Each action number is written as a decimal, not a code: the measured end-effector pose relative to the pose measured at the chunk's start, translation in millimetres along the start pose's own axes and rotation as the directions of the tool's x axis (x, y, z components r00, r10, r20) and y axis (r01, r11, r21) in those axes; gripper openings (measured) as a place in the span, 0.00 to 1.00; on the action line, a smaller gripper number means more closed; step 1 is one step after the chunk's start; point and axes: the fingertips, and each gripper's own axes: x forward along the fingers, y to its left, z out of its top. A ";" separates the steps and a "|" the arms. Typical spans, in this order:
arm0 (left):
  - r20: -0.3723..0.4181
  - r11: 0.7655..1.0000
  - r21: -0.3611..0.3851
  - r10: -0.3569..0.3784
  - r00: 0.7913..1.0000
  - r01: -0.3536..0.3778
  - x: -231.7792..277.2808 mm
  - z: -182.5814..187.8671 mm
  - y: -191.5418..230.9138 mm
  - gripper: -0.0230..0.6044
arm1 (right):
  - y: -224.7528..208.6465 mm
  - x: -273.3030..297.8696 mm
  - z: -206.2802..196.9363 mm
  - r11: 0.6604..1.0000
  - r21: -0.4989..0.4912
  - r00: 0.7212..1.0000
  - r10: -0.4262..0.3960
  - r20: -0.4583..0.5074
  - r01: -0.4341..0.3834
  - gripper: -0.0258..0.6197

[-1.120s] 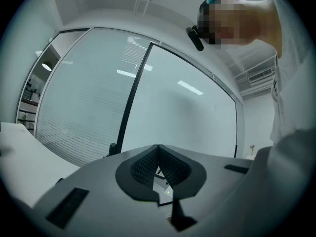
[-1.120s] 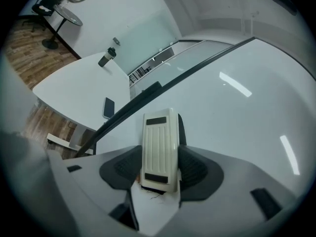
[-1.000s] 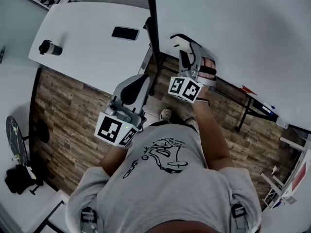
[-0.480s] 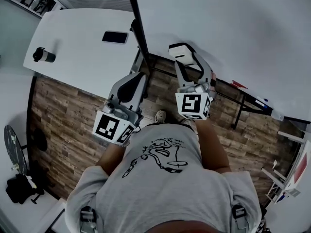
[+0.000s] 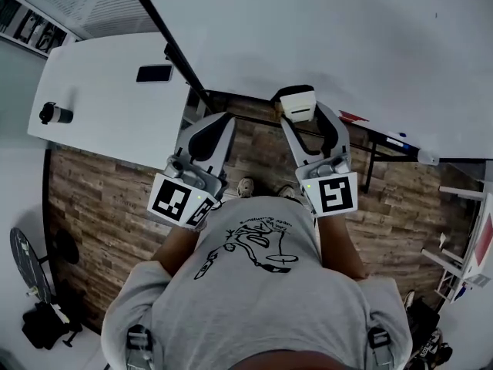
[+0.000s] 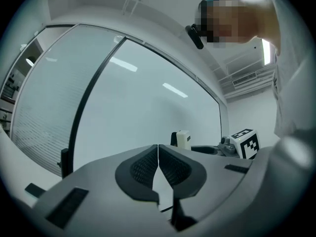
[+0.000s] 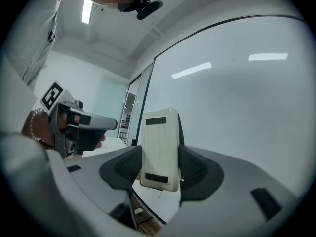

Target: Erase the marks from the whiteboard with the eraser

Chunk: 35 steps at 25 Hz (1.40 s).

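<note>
Gripping the cream eraser (image 7: 159,149) upright in the jaws of the right gripper (image 7: 161,168), near the lower edge of the whiteboard (image 5: 331,29); holding the left gripper (image 6: 158,168) clenched and empty, farther from the whiteboard.

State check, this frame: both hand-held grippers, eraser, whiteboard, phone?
Left hand-held gripper: shut, empty.
Right hand-held gripper: shut on the eraser.
Eraser: clamped lengthwise between the jaws, near the whiteboard's lower edge; contact unclear.
Whiteboard: no clear marks in the part shown.
Phone: flat on the table, screen dark.
</note>
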 end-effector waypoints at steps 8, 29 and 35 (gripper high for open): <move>0.009 0.993 0.001 -0.116 0.993 0.116 37.9 5.5 -61.5 0.07 | -38.5 -73.9 15.2 0.998 0.047 0.999 -0.035 0.028 0.034 0.41; 0.010 0.960 0.006 -0.279 0.960 0.279 88.2 7.7 -163.5 0.07 | -98.7 -168.0 35.9 0.984 0.133 0.988 -0.127 0.090 0.114 0.40; 0.010 0.963 0.003 -0.269 0.963 0.269 88.5 7.8 -164.6 0.07 | -100.9 -169.2 37.5 0.985 0.138 0.989 -0.115 0.098 0.101 0.40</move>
